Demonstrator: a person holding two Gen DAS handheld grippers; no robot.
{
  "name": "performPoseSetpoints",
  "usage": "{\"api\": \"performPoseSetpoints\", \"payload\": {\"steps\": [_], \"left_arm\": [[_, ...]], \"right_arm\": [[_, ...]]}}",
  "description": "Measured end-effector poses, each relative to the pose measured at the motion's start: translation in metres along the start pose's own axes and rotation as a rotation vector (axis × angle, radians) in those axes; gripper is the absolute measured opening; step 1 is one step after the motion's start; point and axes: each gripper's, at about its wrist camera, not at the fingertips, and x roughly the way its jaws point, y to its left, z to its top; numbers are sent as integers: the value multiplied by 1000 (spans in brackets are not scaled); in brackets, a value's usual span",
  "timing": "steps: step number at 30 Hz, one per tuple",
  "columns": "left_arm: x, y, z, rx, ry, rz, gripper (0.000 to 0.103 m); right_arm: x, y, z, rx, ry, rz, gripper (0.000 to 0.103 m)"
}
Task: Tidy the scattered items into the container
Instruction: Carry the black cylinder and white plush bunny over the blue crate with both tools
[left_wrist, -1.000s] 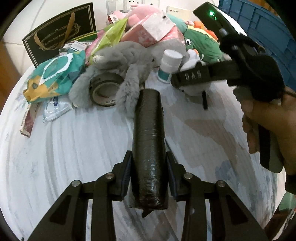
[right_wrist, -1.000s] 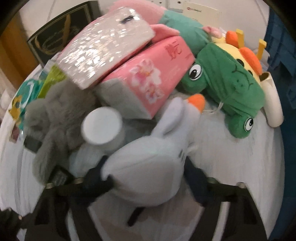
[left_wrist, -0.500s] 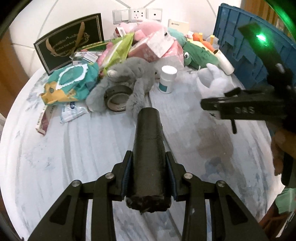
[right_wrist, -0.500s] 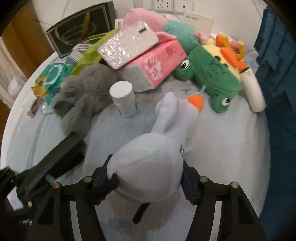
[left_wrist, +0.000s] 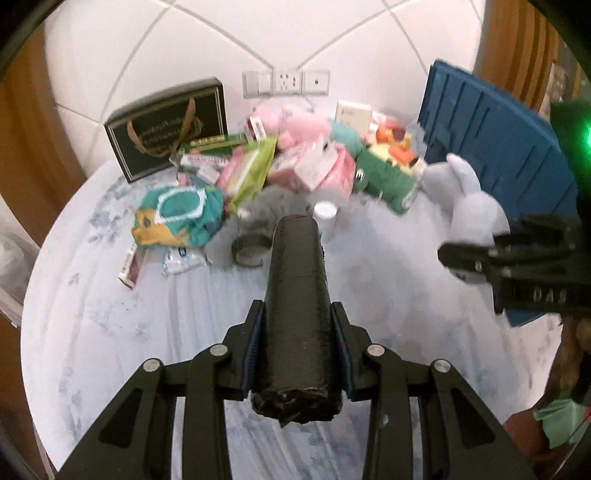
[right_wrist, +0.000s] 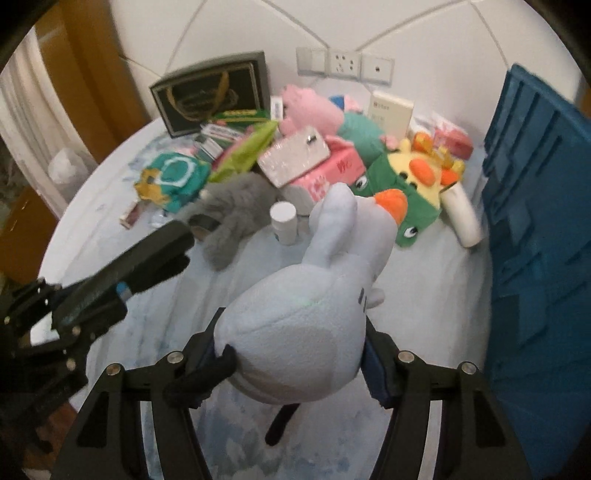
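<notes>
Right now you are mid-carry with both hands loaded, and the drop into the blue crate is what remains of this step.

From the left wrist, your left gripper (left_wrist: 297, 345) has its fingers closed snugly on the flanks of a black roll of bin bags (left_wrist: 297, 295), which points forward and is held above the white table (left_wrist: 110, 332). The blue crate (left_wrist: 491, 147) stands to the right of the roll, beyond your right gripper (left_wrist: 476, 258). Only its ribbed outer wall shows, so you cannot tell what it holds. The rest of the clutter lies left of the crate: a green frog plush (left_wrist: 384, 177), a grey plush (left_wrist: 258, 206), a tape roll (left_wrist: 251, 247) and a black gift bag (left_wrist: 166, 125).

From the right wrist, your right gripper is clamped around the body of a pale blue duck plush (right_wrist: 306, 332), its orange beak (right_wrist: 391, 201) pointing away. The crate fills the right edge, close beside the duck; again its inside is hidden. A white pill bottle (right_wrist: 284, 223) stands left of the crate, behind the duck.

Next, you likely need to raise each load over the crate's rim, then open the fingers; the soft duck may cling to the pads
</notes>
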Motion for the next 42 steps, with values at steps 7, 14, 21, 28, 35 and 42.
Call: {"api": "performPoseSetpoints", "payload": {"steps": [7, 14, 21, 28, 35, 42], "left_arm": [[-53, -12, 27, -35, -66, 7, 34], [-96, -36, 51, -34, -128, 38, 34], [-130, -68, 70, -18, -190, 40, 34], [-145, -107, 92, 19, -207, 52, 34], [-150, -153, 117, 44, -245, 16, 34], [-147, -205, 143, 92, -277, -20, 34]], "right_arm": [[-69, -4, 2, -30, -75, 11, 64], [-127, -18, 4, -35, -154, 24, 64], [-175, -37, 0, -47, -221, 37, 64], [-214, -61, -6, -47, -280, 57, 64], [-250, -98, -7, -35, -346, 45, 64], [-276, -146, -3, -7, -401, 25, 64]]}}
